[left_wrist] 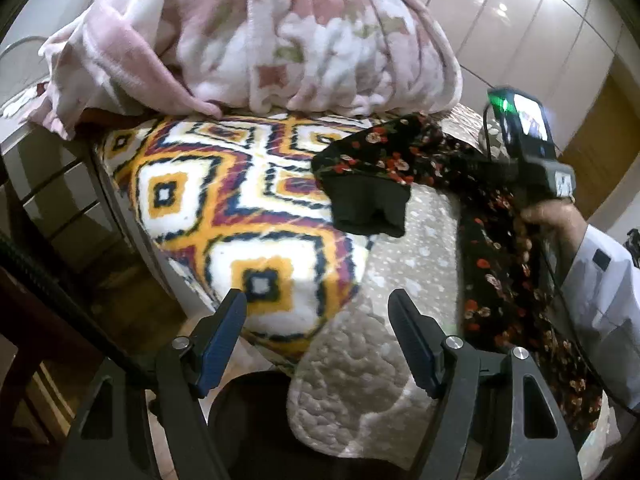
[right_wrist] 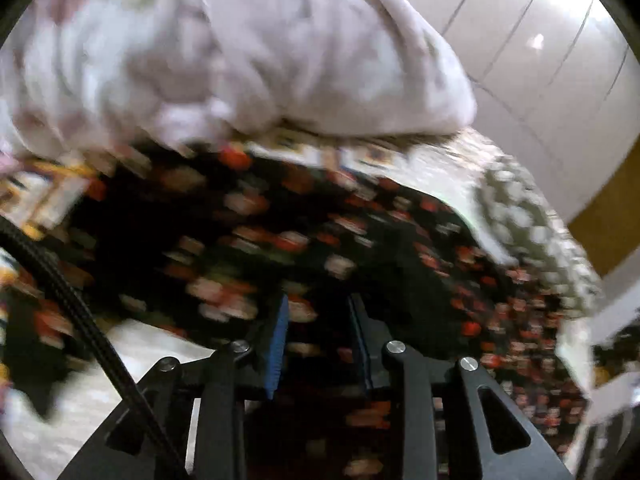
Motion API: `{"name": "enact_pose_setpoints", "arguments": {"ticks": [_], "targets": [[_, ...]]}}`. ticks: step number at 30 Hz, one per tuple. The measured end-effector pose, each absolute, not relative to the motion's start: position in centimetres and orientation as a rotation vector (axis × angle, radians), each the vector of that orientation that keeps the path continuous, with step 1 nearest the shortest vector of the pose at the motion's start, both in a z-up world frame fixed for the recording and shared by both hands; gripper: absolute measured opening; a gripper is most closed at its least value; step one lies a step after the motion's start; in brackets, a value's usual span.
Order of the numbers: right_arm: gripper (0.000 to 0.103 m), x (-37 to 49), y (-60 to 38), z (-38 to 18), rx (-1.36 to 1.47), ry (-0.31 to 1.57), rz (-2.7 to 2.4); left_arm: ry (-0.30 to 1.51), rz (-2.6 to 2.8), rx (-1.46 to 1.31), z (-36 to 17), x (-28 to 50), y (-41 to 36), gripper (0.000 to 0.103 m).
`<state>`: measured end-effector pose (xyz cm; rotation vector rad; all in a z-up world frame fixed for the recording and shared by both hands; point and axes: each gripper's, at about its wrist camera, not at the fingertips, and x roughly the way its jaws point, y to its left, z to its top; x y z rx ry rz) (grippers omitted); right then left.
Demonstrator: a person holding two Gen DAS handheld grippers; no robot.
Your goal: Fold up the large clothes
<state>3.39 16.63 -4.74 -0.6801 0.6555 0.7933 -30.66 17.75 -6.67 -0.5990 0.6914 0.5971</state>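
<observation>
Two grippers are in play, and you hold one in each hand. In the left wrist view your left gripper (left_wrist: 320,304) sits at the bottom of the frame with its jaws spread wide and nothing between them; its blue-padded fingers (left_wrist: 224,332) hang over the edge of the patterned blanket (left_wrist: 224,200), the one with orange, white and navy diamonds filling the middle left. Under that blanket, toward the lower centre, lies a beige quilted cover (left_wrist: 384,360). A pink floral fleece (left_wrist: 256,32) is heaped across the top of the frame.

The black floral garment (left_wrist: 400,160), dotted with red and pale flowers, runs from the centre right down the right side, and its plain black cuff (left_wrist: 368,208) droops over the beige cover. At the right edge your right hand (left_wrist: 544,220), in a white sleeve (left_wrist: 604,288), grips the handle of the right gripper (left_wrist: 528,136); from this side you cannot tell how its jaws stand.

The right wrist view is heavily blurred. There your right gripper (right_wrist: 320,344) shows its jaws partly apart, with the garment (right_wrist: 248,248) spread across the frame behind and below them. You cannot tell whether the pads pinch any cloth. White cupboard doors (right_wrist: 532,52) fill the upper right.
</observation>
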Motion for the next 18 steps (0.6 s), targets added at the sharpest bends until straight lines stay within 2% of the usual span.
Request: {"name": "enact_pose_setpoints", "arguments": {"ticks": [4,7,11,18], "targets": [[0.049,1.8,14.9,-2.4,-0.576,0.661,0.865,0.694,0.603,-0.56,-6.2,-30.1,17.0,0.072],[0.051,1.3,11.5,-1.5,-0.525,0.67,0.864,0.709,0.616,-0.508,-6.2,-29.0,17.2,0.073],[0.058,1.5,4.7,-0.3,-0.45,0.702,0.828,0.735,0.617,-0.426,-6.3,-25.8,19.1,0.078],[0.06,1.7,-4.9,-0.4,-0.299,0.784,0.748,0.844,0.51,-0.318,-9.4,-17.5,22.1,0.078]]}}
